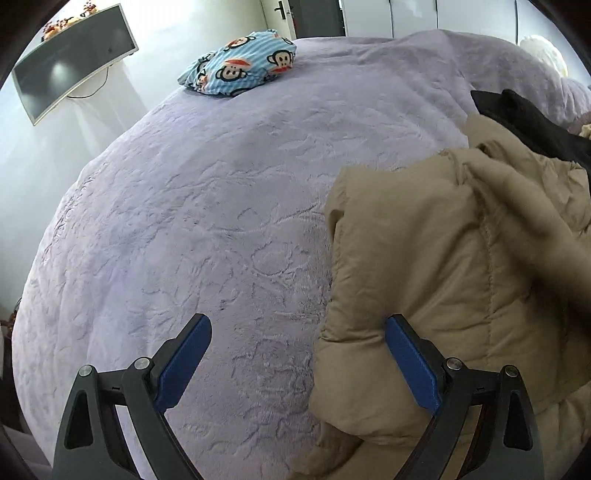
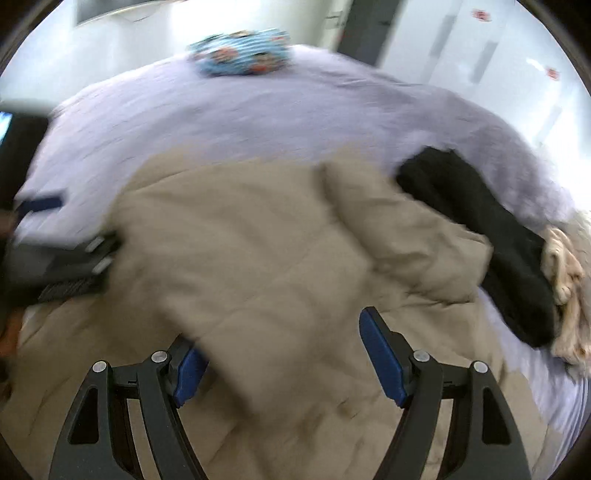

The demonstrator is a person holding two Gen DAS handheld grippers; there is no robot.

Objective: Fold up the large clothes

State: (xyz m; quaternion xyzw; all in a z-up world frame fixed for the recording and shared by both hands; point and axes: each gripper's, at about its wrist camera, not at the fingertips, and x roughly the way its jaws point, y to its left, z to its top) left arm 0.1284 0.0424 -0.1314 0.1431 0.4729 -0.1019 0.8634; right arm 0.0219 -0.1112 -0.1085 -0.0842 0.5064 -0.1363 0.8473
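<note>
Home bedroom: bed (image 1: 192,206) wide under lilac plush blanket, cartoon-print bundle (image 1: 240,66) at far edge, wall TV (image 1: 70,59) mounted opposite, door (image 1: 317,14) and white wardrobe fronts (image 1: 424,14) behind.

bare purple bedspread (image 1: 207,221) left of the tan coat (image 1: 443,277); black garment (image 2: 480,229) right.

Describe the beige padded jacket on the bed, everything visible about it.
The beige jacket is puffy and quilted with stitched seams, its fabric smooth and matte. It lies crumpled and partly folded on the lilac blanket, one padded flap lying across the body. A black garment lies at its far edge. Both grippers stand open over it, gripping nothing.
</note>
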